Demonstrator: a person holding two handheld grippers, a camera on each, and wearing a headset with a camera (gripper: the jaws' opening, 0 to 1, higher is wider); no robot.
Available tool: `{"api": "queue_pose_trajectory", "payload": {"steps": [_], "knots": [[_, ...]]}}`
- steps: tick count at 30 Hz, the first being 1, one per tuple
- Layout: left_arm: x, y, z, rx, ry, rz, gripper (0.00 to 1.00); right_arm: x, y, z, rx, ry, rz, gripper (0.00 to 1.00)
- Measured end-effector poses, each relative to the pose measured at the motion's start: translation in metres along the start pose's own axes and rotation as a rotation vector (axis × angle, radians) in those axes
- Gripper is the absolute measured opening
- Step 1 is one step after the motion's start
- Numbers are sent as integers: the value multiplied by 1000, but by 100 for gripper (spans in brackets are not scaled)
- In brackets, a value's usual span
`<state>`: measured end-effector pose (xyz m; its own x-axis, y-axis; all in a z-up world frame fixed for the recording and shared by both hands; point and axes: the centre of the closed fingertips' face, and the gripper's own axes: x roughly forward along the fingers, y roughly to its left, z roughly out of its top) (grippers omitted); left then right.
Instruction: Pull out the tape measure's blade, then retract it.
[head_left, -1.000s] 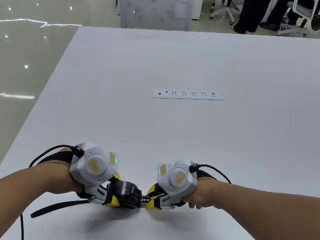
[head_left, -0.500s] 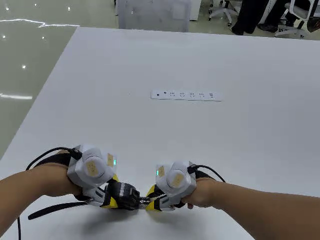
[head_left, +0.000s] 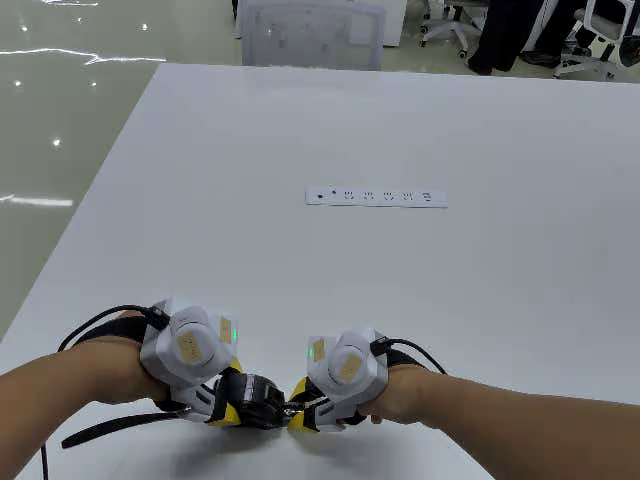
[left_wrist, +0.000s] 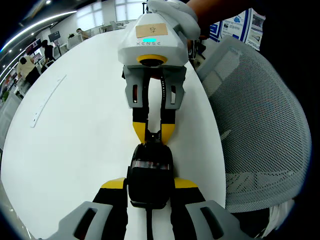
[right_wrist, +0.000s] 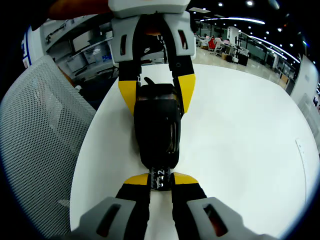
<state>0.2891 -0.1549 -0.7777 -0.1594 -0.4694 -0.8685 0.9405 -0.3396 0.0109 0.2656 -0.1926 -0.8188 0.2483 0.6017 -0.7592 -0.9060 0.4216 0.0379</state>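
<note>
A black tape measure (head_left: 254, 401) rests on the white table (head_left: 330, 120) near its front edge. My left gripper (head_left: 222, 404) is shut on its case, with yellow jaw tips either side of the case (left_wrist: 151, 172). My right gripper (head_left: 296, 413) faces it from the right, shut on the end of the blade (right_wrist: 160, 176). Only a very short bit of marked blade shows outside the case (right_wrist: 159, 131). In the left gripper view the right gripper (left_wrist: 153, 134) pinches at the case mouth. The left gripper (right_wrist: 156, 91) straddles the far end of the case in the right gripper view.
A white power strip (head_left: 375, 196) lies mid-table, well beyond the grippers. A grey mesh chair (left_wrist: 252, 125) stands just off the table's near edge. A black strap (head_left: 110, 426) trails left of my left hand. Office chairs stand past the table's far edge.
The right gripper has edged slightly closer to the tape measure's case. Both holds are unchanged; the head camera has shifted a little.
</note>
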Motion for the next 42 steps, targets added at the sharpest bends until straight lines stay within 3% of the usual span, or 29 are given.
{"api": "queue_pose_trajectory", "payload": {"steps": [3,8,16,42], "knots": [[-1,0,-1,-5,-2,0,29,-1,-2,-1,41,-12,6,13],[-1,0,-1,11,10,-1,29,-1,1,-2,24,-13,5,13],[-1,0,-1,5,9,-1,29,-6,-1,-7,67,-33,6,13],[0,-1,-1,3,8,5,29,-14,0,-20,34,-1,-12,13]]}}
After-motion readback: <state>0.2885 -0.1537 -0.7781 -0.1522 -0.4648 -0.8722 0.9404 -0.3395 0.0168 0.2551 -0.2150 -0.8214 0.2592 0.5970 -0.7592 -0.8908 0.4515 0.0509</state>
